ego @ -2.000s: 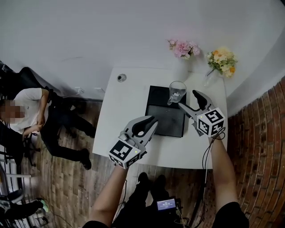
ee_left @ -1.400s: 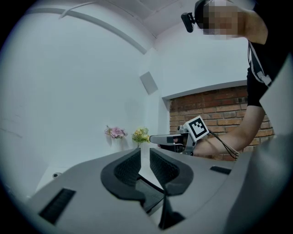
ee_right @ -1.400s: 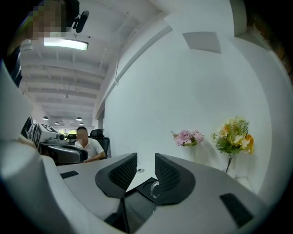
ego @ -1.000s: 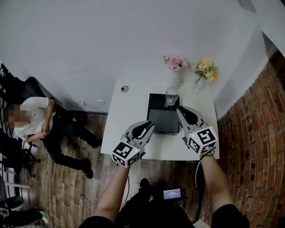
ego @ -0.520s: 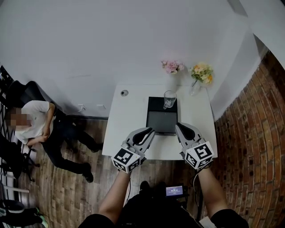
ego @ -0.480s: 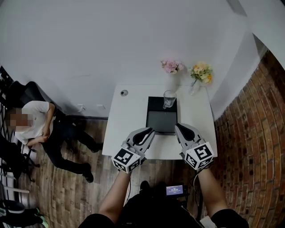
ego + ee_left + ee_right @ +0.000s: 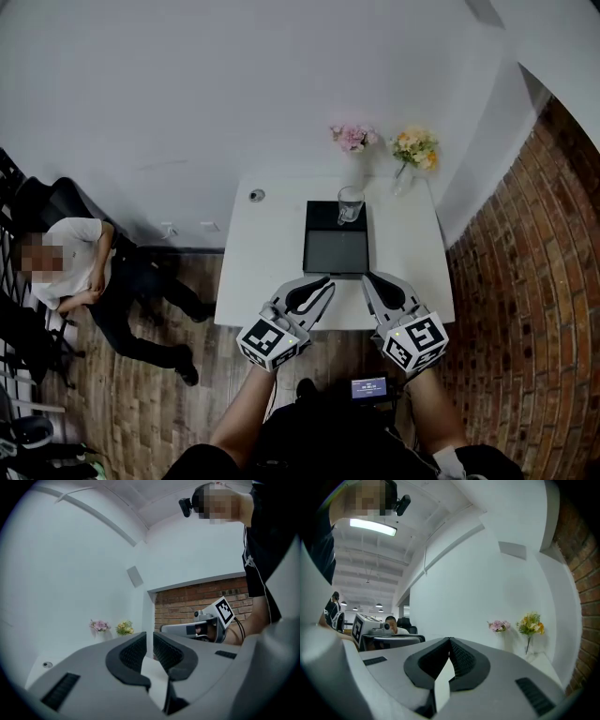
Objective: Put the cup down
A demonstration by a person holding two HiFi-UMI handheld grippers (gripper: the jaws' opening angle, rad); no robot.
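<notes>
The clear glass cup (image 7: 350,203) stands upright at the far right corner of the black tray (image 7: 335,251) on the white table (image 7: 267,253). Both grippers hang off the table's near edge, well short of the cup. My right gripper (image 7: 367,278) is shut with nothing in it; in the right gripper view its pads (image 7: 449,640) meet at the tips. My left gripper (image 7: 325,284) holds nothing, and in the left gripper view its jaws (image 7: 149,634) stand only a narrow slit apart.
Pink flowers (image 7: 352,137) and yellow flowers (image 7: 413,145) stand in vases along the table's far edge. A small round fitting (image 7: 256,195) sits at the far left corner. A person (image 7: 70,267) sits at the left. A brick wall (image 7: 525,281) runs along the right.
Both grippers have drawn back from the table toward me, and the table looks smaller and farther. The right gripper has left the cup, which stays on the tray.
</notes>
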